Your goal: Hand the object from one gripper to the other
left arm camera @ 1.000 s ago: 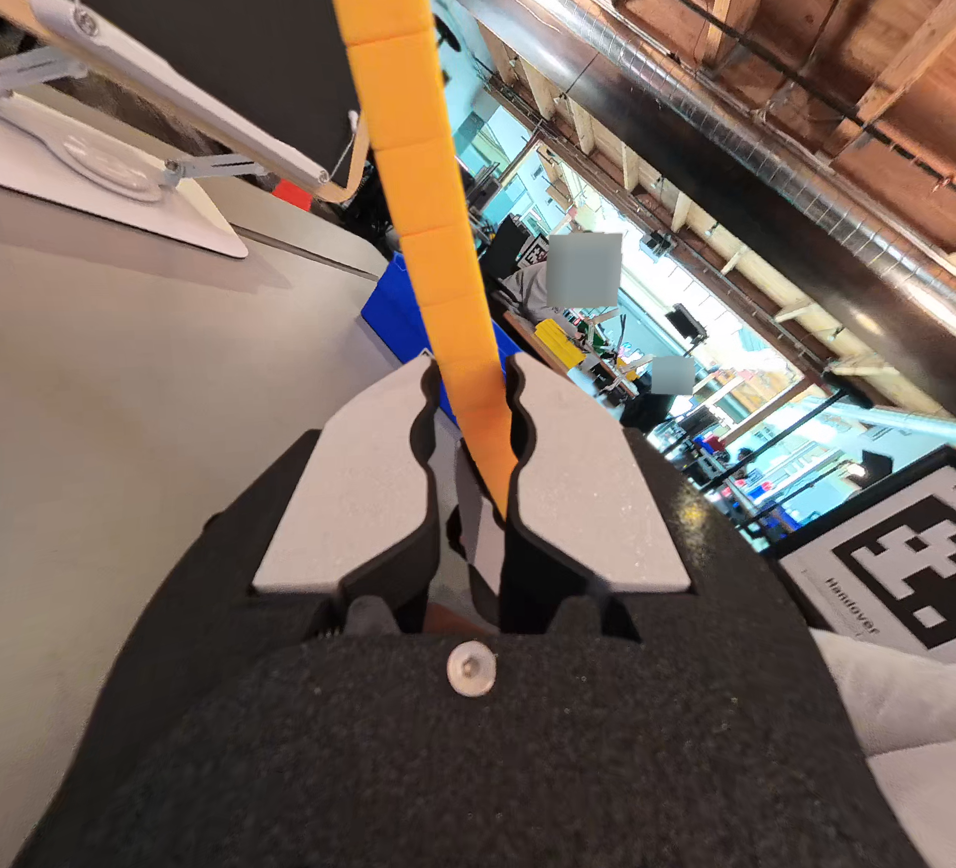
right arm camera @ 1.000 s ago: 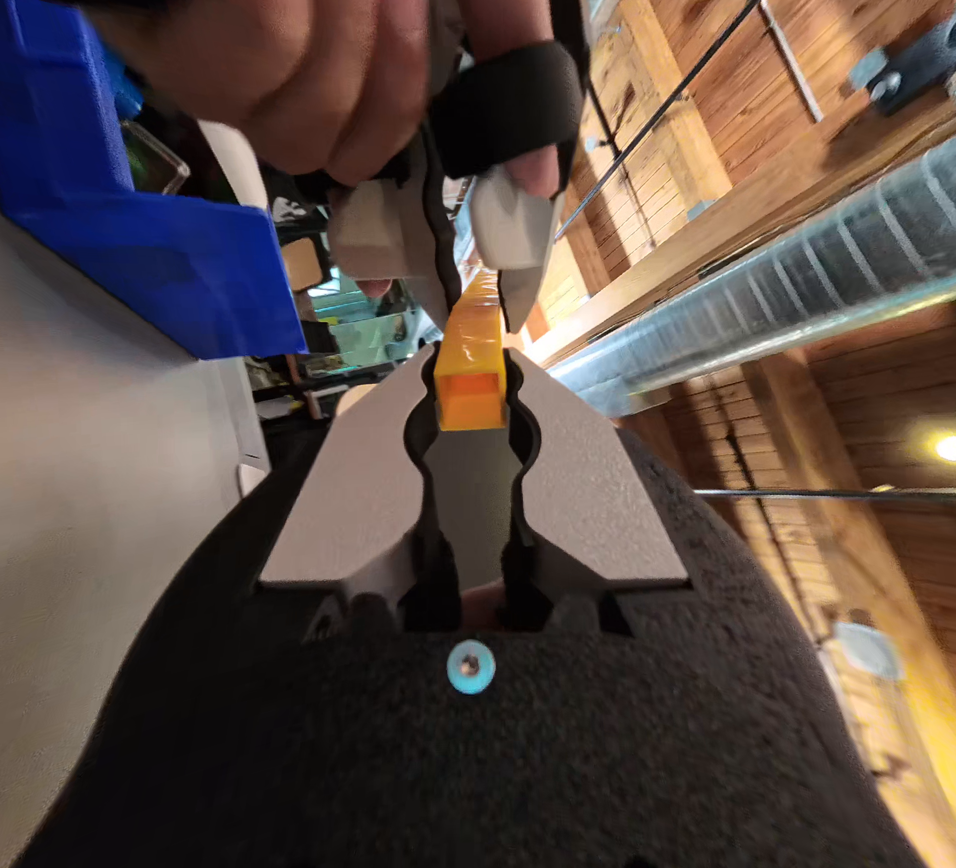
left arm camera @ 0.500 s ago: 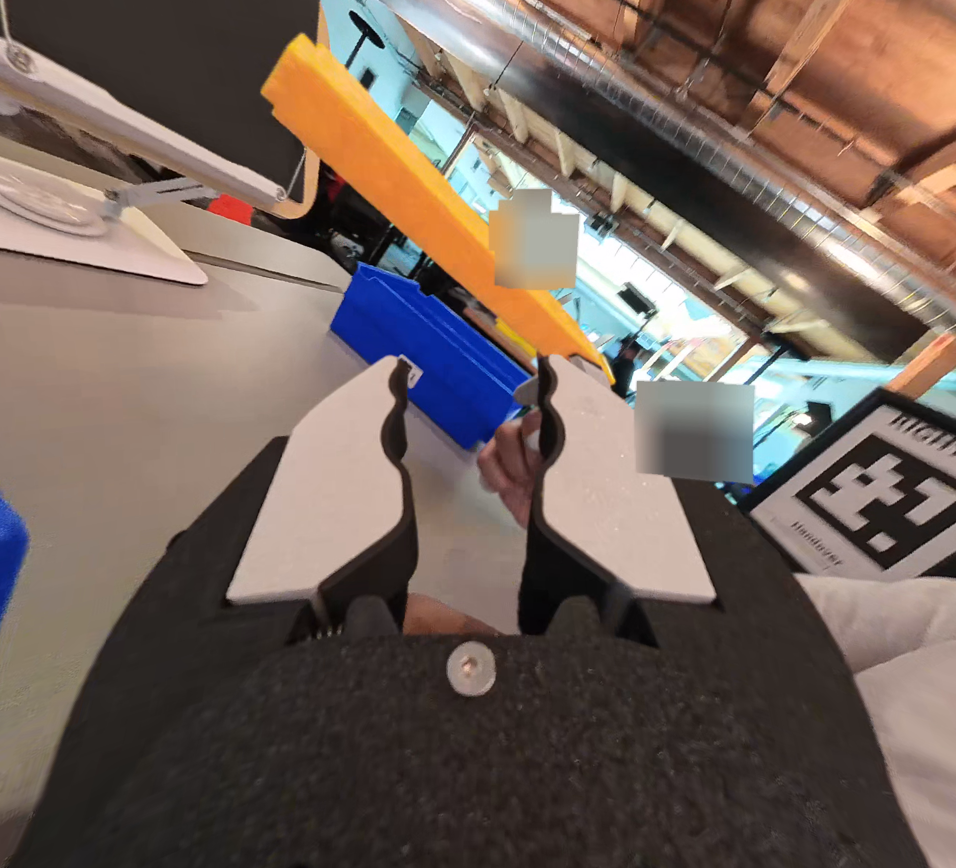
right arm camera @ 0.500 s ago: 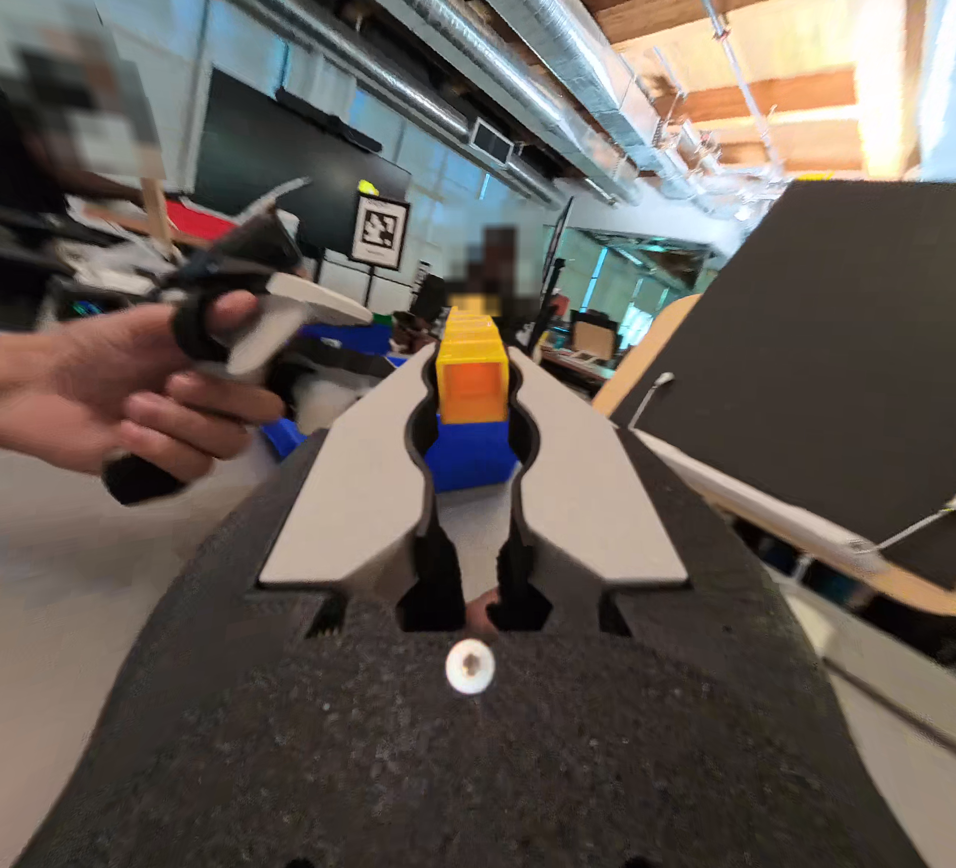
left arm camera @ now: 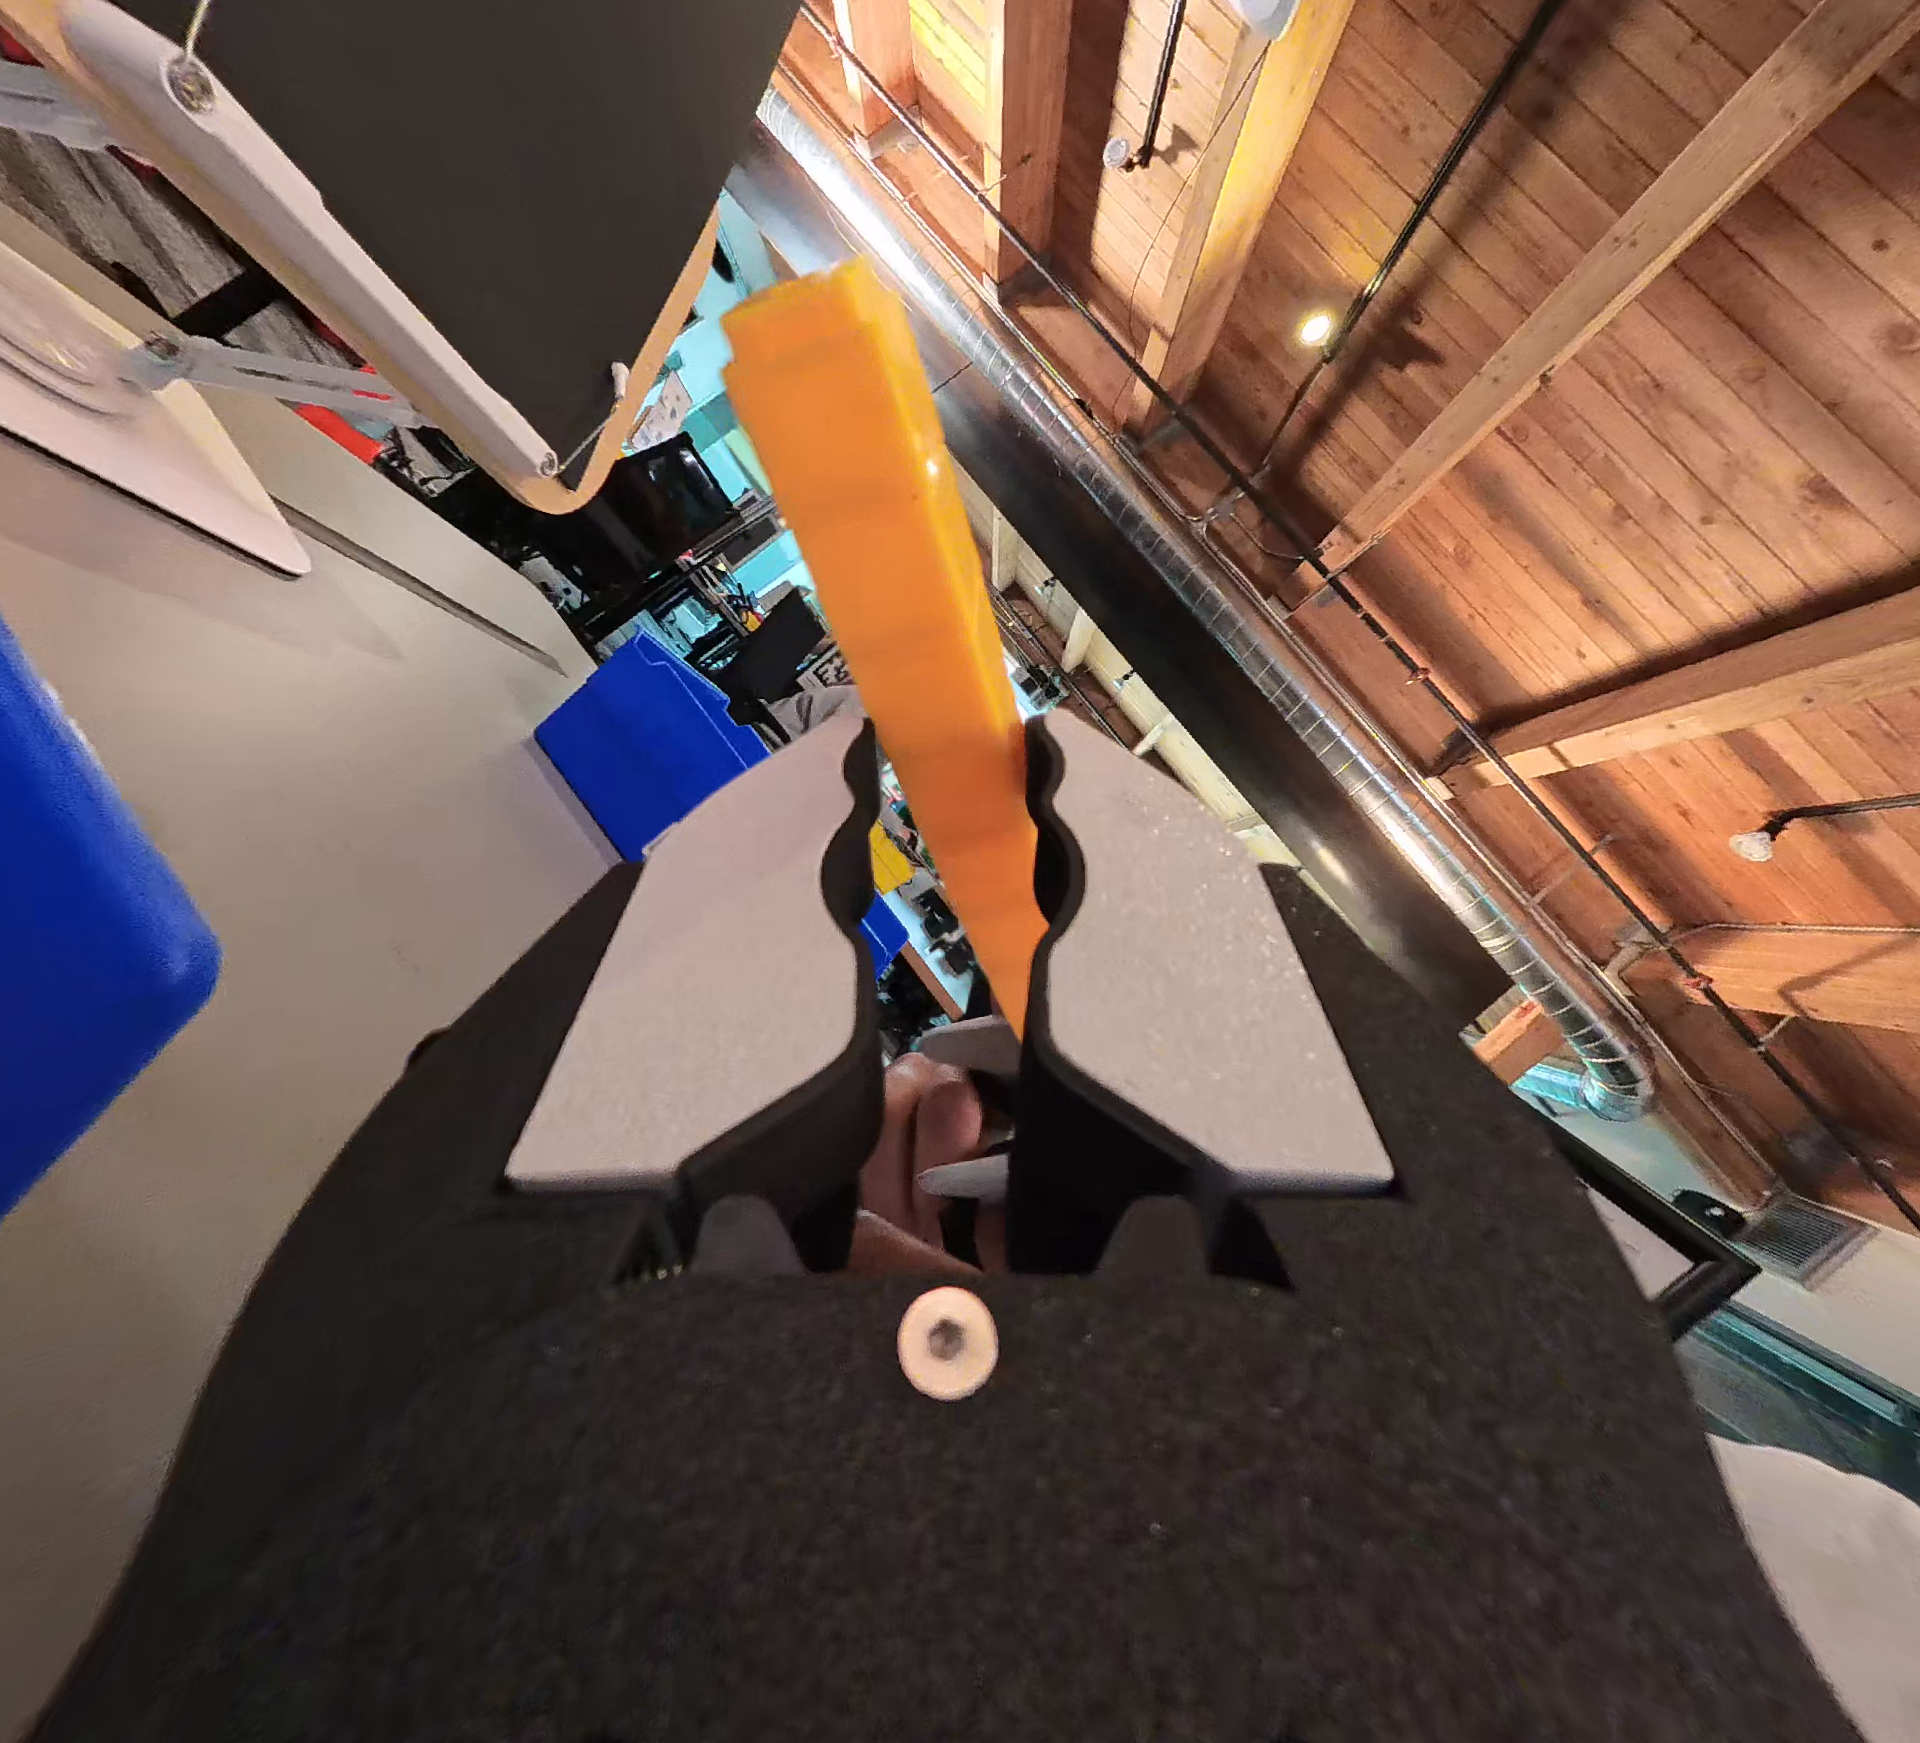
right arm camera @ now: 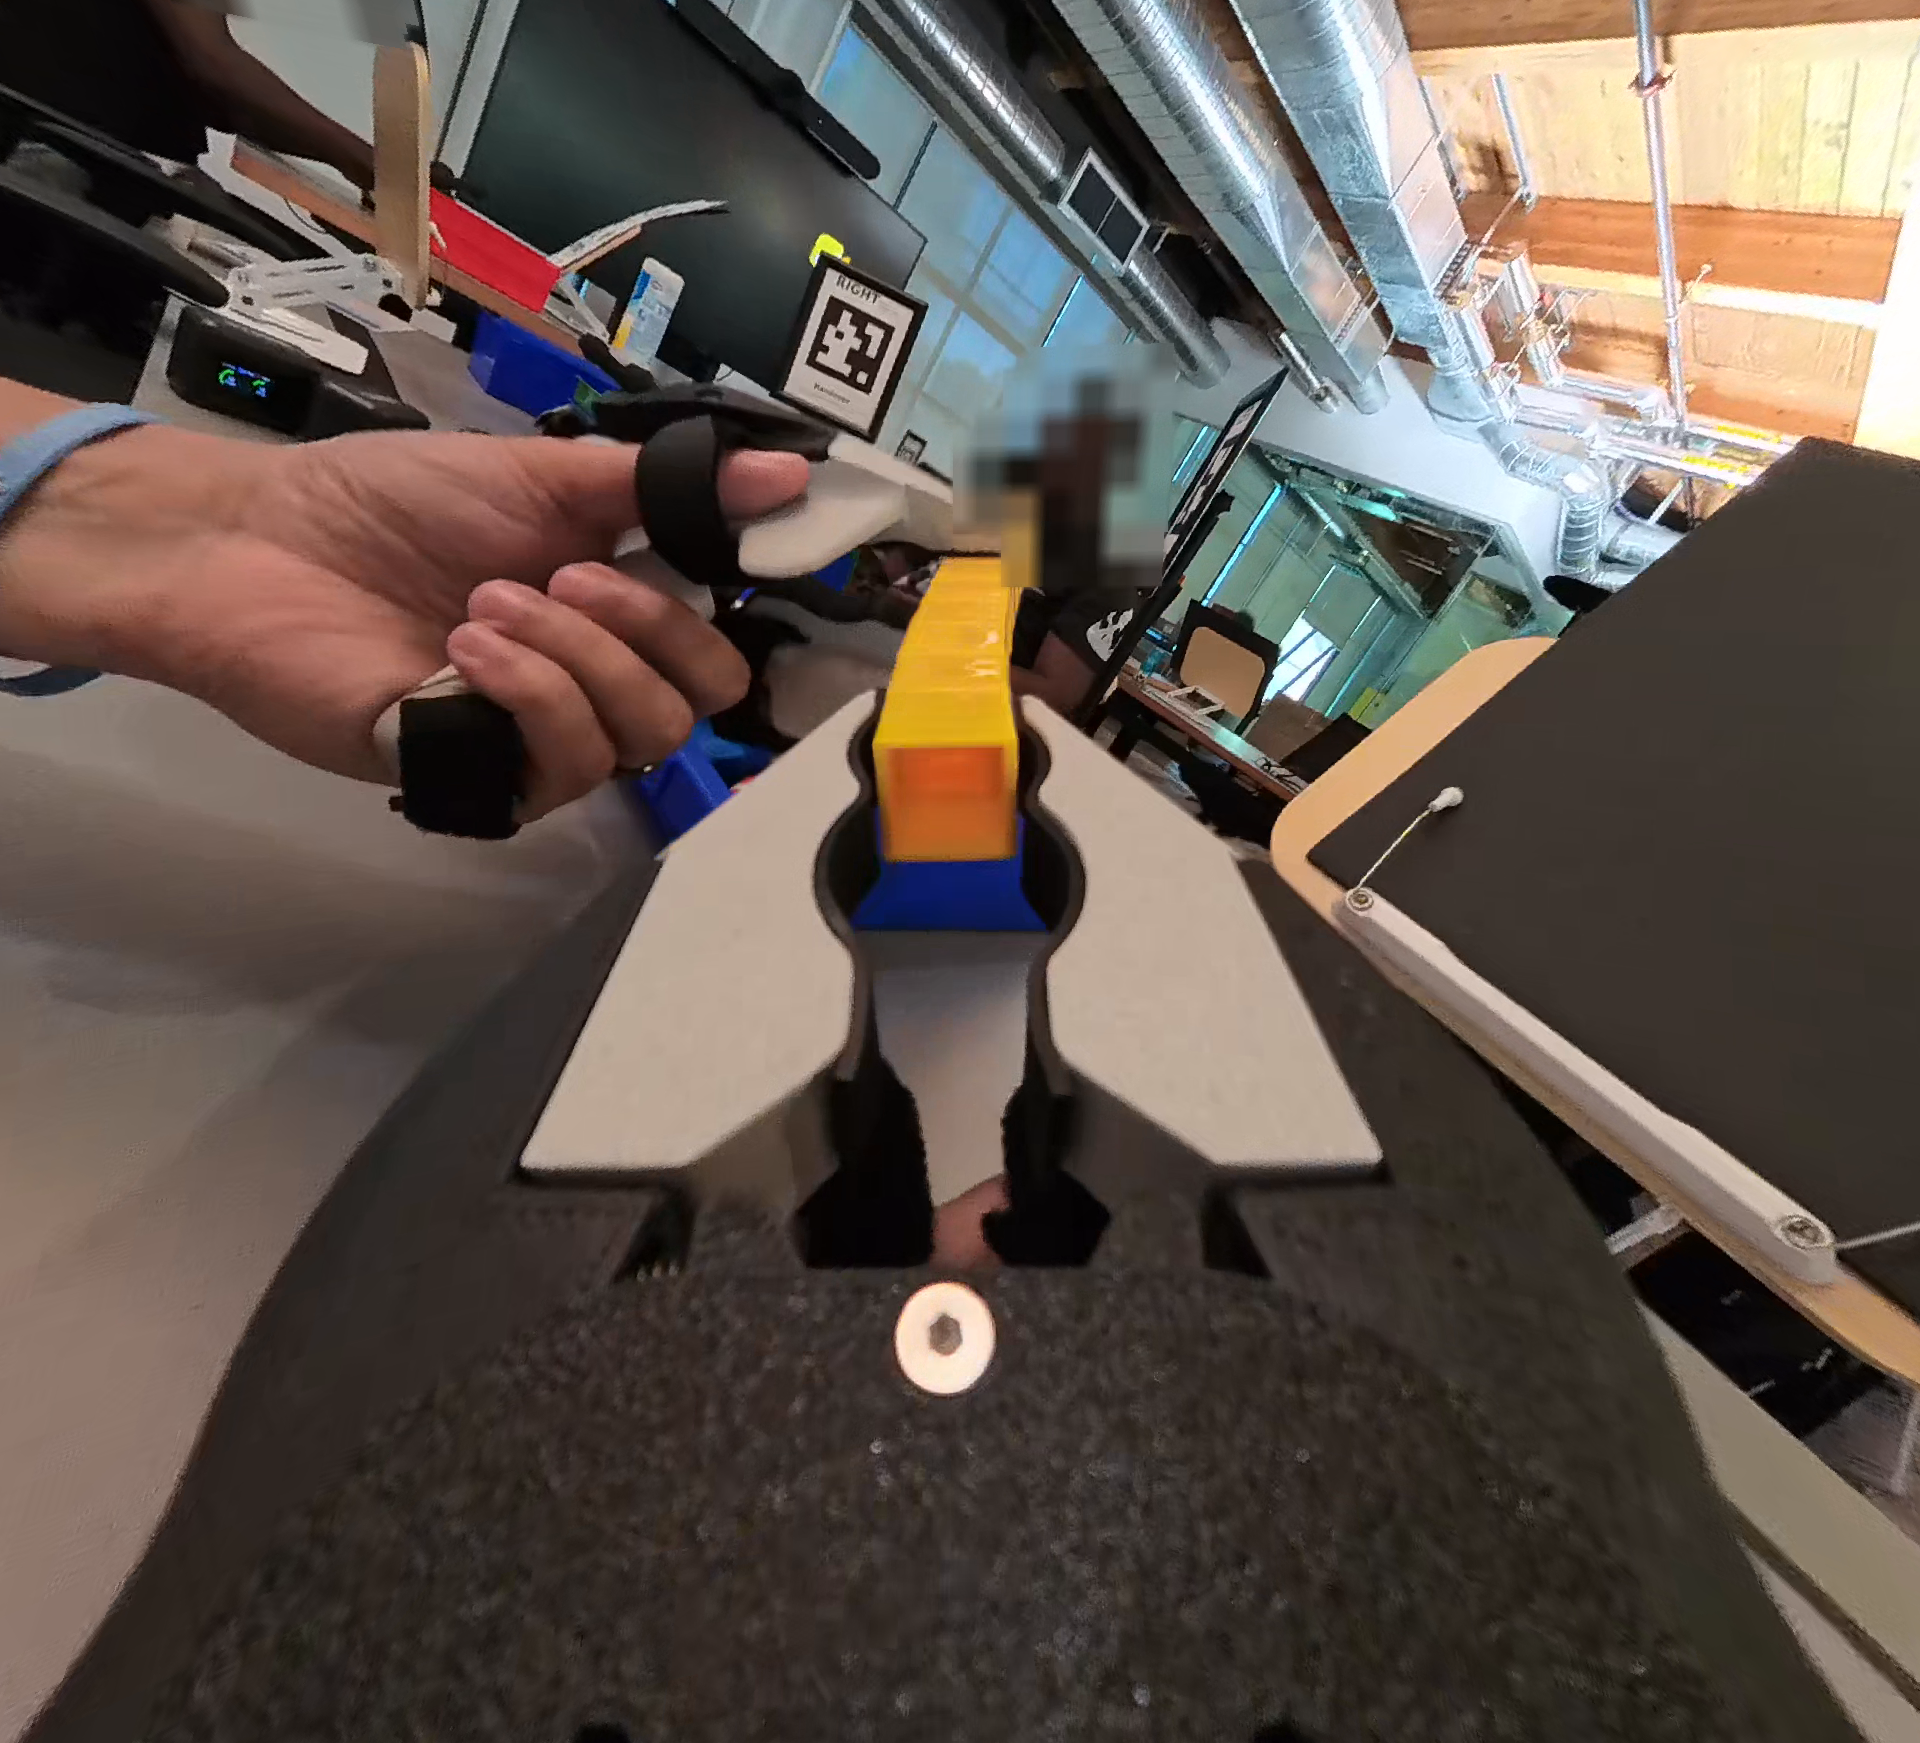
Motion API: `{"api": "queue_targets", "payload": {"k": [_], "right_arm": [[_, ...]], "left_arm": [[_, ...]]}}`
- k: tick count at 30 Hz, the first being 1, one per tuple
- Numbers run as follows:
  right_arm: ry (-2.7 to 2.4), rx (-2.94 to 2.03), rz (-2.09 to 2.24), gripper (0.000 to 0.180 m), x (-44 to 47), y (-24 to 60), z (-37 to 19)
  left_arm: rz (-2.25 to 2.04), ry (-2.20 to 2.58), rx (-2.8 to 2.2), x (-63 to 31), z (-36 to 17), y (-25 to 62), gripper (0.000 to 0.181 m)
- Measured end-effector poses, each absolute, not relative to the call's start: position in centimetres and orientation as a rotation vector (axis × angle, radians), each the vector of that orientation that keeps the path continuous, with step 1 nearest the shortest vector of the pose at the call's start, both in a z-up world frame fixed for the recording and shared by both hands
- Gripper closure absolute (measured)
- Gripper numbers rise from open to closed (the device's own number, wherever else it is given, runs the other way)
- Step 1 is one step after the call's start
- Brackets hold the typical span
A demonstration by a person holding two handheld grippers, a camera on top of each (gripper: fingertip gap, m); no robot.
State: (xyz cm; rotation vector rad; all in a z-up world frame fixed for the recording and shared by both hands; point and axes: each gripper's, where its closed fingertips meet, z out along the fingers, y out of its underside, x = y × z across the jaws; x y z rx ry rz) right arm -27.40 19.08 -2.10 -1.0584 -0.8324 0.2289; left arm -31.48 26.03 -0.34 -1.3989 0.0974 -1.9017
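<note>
A long orange-yellow bar of joined cubes (right arm camera: 948, 717), square in section, juts straight forward, one end clamped between grey fingers.

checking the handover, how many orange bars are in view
1: the bar is clamped in the right gripper, pointing forward. The left gripper is open and apart from it. No other shows.

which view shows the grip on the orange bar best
The right wrist view: the orange bar sits clamped between the right gripper fingertips, seen end-on. The left wrist view shows the bar's long side, with the open left gripper spread around it and the clamp mostly hidden.
</note>
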Motion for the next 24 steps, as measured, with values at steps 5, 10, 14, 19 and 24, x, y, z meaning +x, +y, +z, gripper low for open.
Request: {"api": "queue_targets", "payload": {"k": [5, 10, 14, 19, 24], "right_arm": [[-0.841, -1.137, 0.382, 0.146, -27.7, 18.9, -2.7], [-0.792, -1.318, 0.745, 0.128, -26.3, 19.5, -2.7], [-0.818, -1.627, 1.185, 0.125, -25.4, 20.0, -5.4], [-0.943, -1.67, 1.528, 0.125, -26.8, 17.7, -6.7], [-1.098, -1.642, 1.355, 0.155, -28.5, 17.2, -8.6]], "left_arm": [[-1.812, 0.146, -1.381, -31.8, 0.6, 25.6, 0.159], [-1.758, 0.263, -1.38, -31.9, 0.9, 25.1, 0.159], [-1.579, 0.6, -1.423, -30.0, 0.5, 22.8, 0.159], [-1.429, 0.788, -1.457, -27.9, -0.5, 21.3, 0.159], [-1.367, 0.859, -1.481, -26.3, -1.3, 20.2, 0.159]]}}
